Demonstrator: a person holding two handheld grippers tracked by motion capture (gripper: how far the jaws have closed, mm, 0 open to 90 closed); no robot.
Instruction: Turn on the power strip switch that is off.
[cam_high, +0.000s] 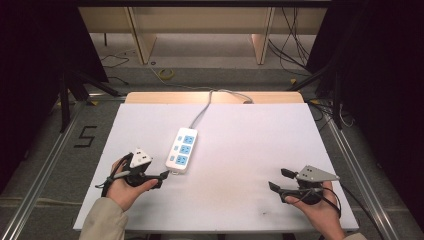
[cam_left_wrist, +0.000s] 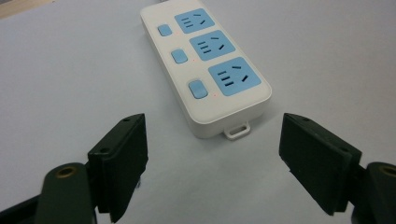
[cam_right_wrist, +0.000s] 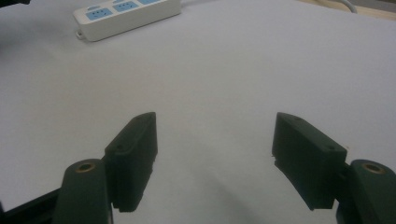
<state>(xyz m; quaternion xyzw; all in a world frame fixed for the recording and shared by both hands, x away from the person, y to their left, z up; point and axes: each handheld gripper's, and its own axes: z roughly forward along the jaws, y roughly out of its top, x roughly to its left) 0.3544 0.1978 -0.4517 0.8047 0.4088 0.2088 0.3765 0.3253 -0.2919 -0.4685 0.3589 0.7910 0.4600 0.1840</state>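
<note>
1. Nearest to me are the person's two hands at the near edge of the white worktop (cam_high: 240, 125). The left tongs (cam_high: 163, 179) and the right tongs (cam_high: 278, 180) both have their jaws spread wide, and neither has hold of anything.
2. The white power strip (cam_high: 181, 150) lies flat on the worktop, left of centre, its grey cord (cam_high: 202, 111) running off the far edge. The left tongs sit just short of its near end, pointed at it; the right tongs are well apart from it, over bare worktop.
3. I'd judge the work has barely begun: the strip is untouched, no plug is in any socket, and the reach, the grasp and whatever follows are all to come.
4. The left gripper view gives the detail: three blue sockets, each with its own blue switch (cam_left_wrist: 198, 88), and a small hanging loop (cam_left_wrist: 236, 130) at the end facing the jaws.
5. The right gripper view catches the strip far off at its upper left. The high view alone shows both hands together, plus the floor behind with cables.
</note>
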